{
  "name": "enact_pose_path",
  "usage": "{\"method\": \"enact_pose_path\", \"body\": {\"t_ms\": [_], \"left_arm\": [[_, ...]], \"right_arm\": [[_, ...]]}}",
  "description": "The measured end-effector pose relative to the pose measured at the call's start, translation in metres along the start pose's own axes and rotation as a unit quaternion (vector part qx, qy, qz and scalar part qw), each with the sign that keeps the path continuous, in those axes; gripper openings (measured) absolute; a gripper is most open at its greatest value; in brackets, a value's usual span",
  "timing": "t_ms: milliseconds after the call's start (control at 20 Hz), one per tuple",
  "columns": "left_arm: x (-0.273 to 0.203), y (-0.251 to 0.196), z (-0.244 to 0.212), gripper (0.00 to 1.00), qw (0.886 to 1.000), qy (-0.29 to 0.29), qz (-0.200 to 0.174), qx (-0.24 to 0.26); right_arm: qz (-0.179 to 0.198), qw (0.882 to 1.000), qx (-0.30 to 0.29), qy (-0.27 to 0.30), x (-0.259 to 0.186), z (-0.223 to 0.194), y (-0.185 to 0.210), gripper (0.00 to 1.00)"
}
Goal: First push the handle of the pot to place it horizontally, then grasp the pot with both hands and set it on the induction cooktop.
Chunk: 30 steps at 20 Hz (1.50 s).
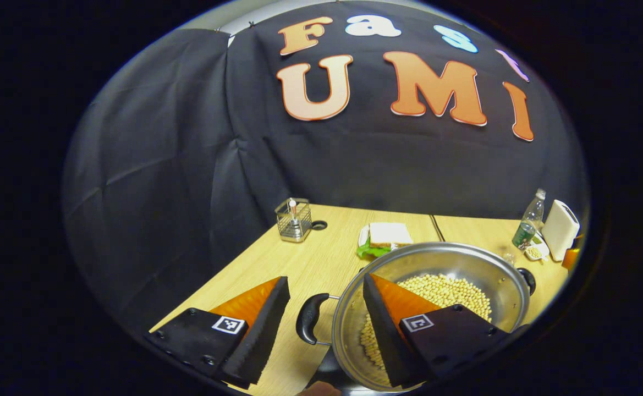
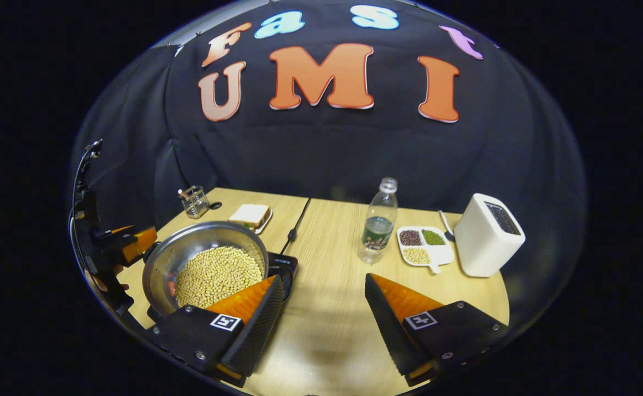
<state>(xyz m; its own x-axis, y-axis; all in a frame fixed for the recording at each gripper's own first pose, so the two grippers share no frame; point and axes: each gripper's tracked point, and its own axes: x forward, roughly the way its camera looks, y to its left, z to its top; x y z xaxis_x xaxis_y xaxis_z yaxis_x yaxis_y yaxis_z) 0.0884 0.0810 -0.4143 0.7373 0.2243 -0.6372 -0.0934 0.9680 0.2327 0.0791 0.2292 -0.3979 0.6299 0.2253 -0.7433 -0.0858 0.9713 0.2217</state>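
Presently, your left gripper [image 1: 325, 319] stands released, its fingers spread to either side of the pot's near black handle [image 1: 310, 317] without pressing on it. The steel pot [image 1: 467, 264], holding pale beans [image 1: 453, 294], sits on the dark induction cooktop [image 2: 282, 265] at the wooden table's [image 2: 332, 308] left portion. Your right gripper [image 2: 324, 316] is likewise released, holding nothing, just beside the pot's right. A water bottle [image 2: 379, 223], a divided dish [image 2: 424, 246] and a white appliance [image 2: 486, 236] stand well apart to the right.
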Motion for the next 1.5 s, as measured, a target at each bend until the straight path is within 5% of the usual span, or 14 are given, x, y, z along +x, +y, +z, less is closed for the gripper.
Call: {"method": "enact_pose_path", "body": {"t_ms": [200, 650, 1100, 1500], "left_arm": [[-0.037, -0.016, 0.040, 0.86, 0.999, -0.051, -0.013, -0.012], [-0.129, -0.036, 0.133, 0.90, 0.982, -0.175, -0.040, -0.055], [-0.238, -0.050, 0.209, 0.90, 0.952, -0.281, -0.083, -0.088], [-0.306, -0.078, 0.254, 0.94, 0.935, -0.319, -0.127, -0.086]], "right_arm": [[0.006, 0.998, 0.012, -0.054, -0.045, 0.023, -0.044, 0.93], [-0.047, 0.978, -0.032, -0.199, -0.149, 0.089, -0.139, 0.93], [-0.077, 0.940, -0.078, -0.322, -0.243, 0.161, -0.164, 0.94], [-0.094, 0.924, -0.082, -0.361, -0.286, 0.187, -0.188, 0.95]]}}
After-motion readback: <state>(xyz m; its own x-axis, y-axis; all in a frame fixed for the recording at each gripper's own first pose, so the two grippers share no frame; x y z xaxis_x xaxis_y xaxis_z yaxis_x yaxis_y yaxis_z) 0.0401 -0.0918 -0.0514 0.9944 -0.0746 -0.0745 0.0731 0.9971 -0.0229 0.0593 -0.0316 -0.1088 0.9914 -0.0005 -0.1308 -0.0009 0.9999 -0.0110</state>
